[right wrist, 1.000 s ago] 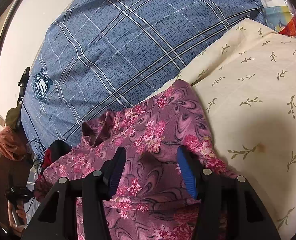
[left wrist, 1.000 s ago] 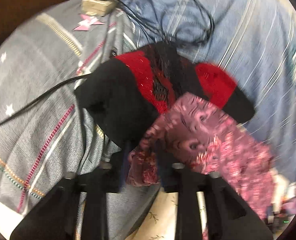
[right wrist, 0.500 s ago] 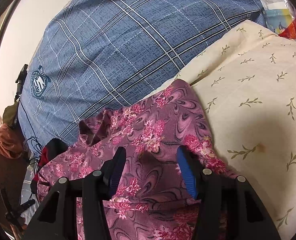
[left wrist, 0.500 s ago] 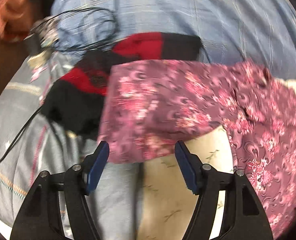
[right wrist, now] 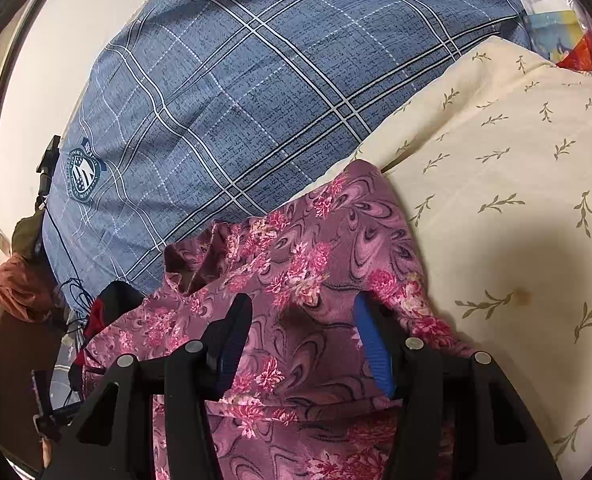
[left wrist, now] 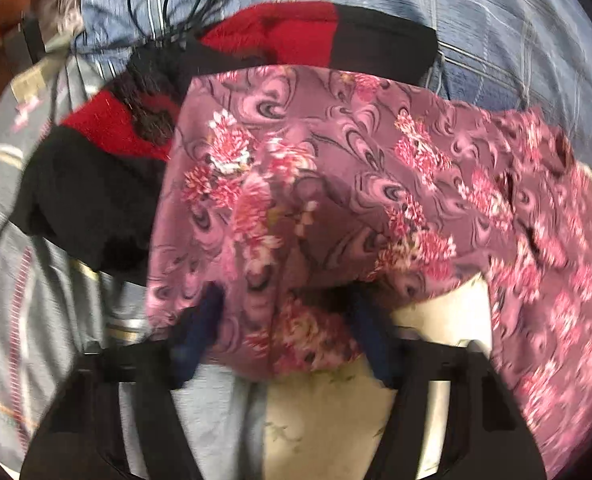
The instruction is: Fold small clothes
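Note:
A purple floral garment (left wrist: 335,160) lies spread across the bed, over a cream pillow and partly over a red and black garment (left wrist: 288,36). My left gripper (left wrist: 290,320) points down at its near hem; its jaws are closing, with the bunched hem between them and draped over the fingertips. In the right wrist view the same floral garment (right wrist: 315,248) runs under my right gripper (right wrist: 301,320), whose fingers stand apart on the cloth with a low ridge of fabric between them. The pads do not visibly press on it.
A blue plaid cover (right wrist: 236,100) fills the far side. The cream leaf-print pillow (right wrist: 515,180) lies to the right. Black cables (left wrist: 176,0) coil beside the red and black garment. A grey striped blanket (left wrist: 16,280) covers the left. Plastic packets (right wrist: 555,20) sit far right.
The left gripper let go of a bunch of floral cloth, rolled and swung down and across to the spread hem, which now sits between its fingers. The right gripper has not moved.

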Tool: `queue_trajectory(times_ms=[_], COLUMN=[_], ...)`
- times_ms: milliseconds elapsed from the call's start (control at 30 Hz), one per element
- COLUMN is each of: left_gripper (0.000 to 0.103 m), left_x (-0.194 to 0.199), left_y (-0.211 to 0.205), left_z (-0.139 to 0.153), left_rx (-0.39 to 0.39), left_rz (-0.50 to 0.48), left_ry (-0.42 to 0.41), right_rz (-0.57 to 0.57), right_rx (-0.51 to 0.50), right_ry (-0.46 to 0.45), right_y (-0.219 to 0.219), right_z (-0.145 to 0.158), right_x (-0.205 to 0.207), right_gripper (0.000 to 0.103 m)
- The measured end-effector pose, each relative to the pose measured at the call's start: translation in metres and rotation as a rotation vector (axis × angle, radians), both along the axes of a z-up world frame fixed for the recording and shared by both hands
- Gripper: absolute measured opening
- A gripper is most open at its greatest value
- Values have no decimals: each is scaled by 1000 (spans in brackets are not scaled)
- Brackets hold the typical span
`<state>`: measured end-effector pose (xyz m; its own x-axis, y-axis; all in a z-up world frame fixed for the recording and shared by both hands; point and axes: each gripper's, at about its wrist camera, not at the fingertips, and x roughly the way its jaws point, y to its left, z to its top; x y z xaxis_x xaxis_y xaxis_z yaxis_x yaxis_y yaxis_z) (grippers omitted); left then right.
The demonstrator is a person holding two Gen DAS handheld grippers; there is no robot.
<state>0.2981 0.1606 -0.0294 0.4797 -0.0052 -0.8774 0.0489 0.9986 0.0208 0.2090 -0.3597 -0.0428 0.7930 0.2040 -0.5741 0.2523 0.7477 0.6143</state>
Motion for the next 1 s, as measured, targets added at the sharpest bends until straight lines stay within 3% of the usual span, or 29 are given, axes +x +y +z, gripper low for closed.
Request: queue_trajectory(times_ms=[33, 100, 133, 300, 400, 600, 700, 833, 1000], left_gripper=[19, 10, 10, 10, 10, 10, 10, 10, 10], left_x=[3, 0, -4, -27, -33, -30, -16, 2, 6], left_y=[4, 13, 16, 0, -16, -102, -159, -224, -240], left_z=[-2, 2, 8, 64, 94, 128, 110, 56, 17], left_rx=[-43, -129, -175, -211, -279, -387, -415, -448, -491], left_rz=[18, 53, 64, 5, -36, -188, -250, -275, -230], left_ry=[25, 40, 41, -48, -76, -116, -64, 70, 144], right_rz=[0, 0, 0, 0, 0, 0, 0, 0, -1], right_rx=[1, 1, 2, 14, 20, 34, 44, 49, 45], right_ry=[-1, -1, -2, -11, -16, -27, -35, -38, 1], right_y=[0, 0, 0, -2, -2, -4, -5, -6, -4], right_z=[0, 0, 0, 0, 0, -1, -1, -1, 2], right_x=[0, 0, 0, -2, -3, -5, -6, -7, -4], right_gripper=[55, 55, 56, 56, 56, 56, 56, 56, 56])
